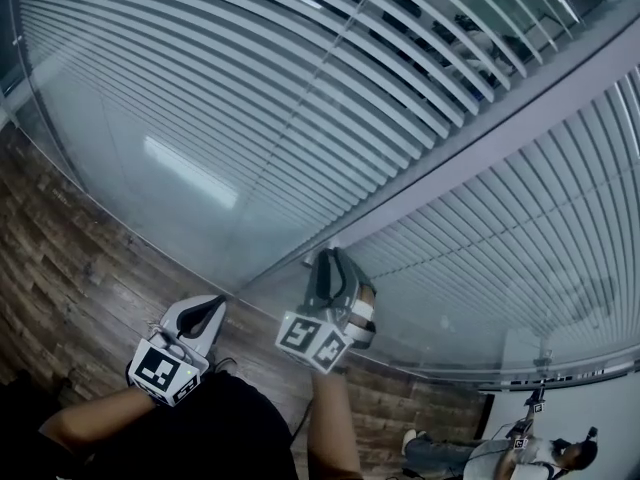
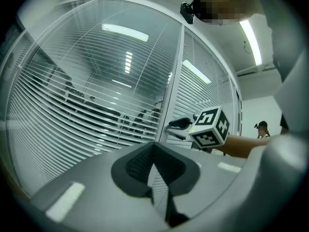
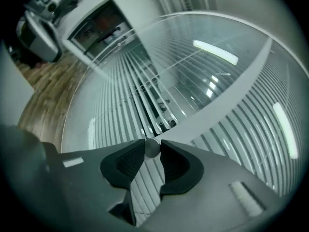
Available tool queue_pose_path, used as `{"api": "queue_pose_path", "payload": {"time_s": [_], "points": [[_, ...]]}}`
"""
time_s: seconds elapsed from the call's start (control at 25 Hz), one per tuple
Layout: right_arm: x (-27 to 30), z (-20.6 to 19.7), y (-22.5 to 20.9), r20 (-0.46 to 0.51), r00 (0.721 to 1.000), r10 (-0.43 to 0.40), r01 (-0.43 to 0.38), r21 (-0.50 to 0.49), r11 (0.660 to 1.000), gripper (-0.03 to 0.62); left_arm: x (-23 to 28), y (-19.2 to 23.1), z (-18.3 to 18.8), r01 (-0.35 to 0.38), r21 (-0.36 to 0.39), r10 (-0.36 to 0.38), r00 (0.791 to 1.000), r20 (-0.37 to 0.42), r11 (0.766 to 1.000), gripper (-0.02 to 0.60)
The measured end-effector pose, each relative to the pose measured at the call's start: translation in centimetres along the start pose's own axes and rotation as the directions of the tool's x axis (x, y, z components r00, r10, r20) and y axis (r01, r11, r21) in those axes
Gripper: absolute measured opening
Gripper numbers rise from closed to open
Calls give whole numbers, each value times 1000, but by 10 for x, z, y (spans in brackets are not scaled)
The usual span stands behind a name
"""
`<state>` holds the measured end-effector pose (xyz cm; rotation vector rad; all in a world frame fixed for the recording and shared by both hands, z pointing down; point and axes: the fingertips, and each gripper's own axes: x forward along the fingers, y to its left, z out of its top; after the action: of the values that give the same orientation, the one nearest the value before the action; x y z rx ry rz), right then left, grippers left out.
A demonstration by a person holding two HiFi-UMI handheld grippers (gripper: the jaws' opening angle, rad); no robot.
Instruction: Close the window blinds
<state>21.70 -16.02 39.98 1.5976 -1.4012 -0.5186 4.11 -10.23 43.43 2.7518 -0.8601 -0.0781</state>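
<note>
Turning step, seemingly: grips the small round knob (image 3: 152,147) at lower centre with the right gripper (image 1: 333,265), below the still-open blinds (image 1: 260,88). Holds the left gripper (image 1: 207,315) clenched, empty. Next calls for rolling the knob until slats overlap.

Of the knob (image 3: 152,148) pinched between the pads of the right gripper (image 3: 152,150), we see only a round grey end; the rest is covered. In the head view the gripper's own body hides it. The blinds (image 1: 300,88) run past every edge. The person (image 1: 520,456) in the lower right corner is cut off and too small to make out.
</note>
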Motion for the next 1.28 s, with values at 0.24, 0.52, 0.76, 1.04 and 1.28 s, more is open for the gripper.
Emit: {"api": "queue_pose_path", "payload": {"time_s": [0.24,0.52,0.76,1.04,1.28], "points": [[-1,2,4,-30,999,15,-20,-168,986,106,2,-16,-1,41,9,-41,999,3,999,2],[-10,-18,-11,191,982,-3,-156,811,564,184,-4,-17,-2,30,-21,-30,1000,-9,999,2],[-11,-20,-15,164,982,-90,-114,907,406,177,-17,-23,-7,30,-19,-30,1000,-8,999,2],[0,-11,-14,113,990,-79,-61,871,488,134,-21,-17,-2,13,-31,-13,1000,-4,999,2],[5,-14,-4,80,997,-13,-36,585,811,130,-17,-13,-12,16,-43,-17,1000,-17,999,2]]}}
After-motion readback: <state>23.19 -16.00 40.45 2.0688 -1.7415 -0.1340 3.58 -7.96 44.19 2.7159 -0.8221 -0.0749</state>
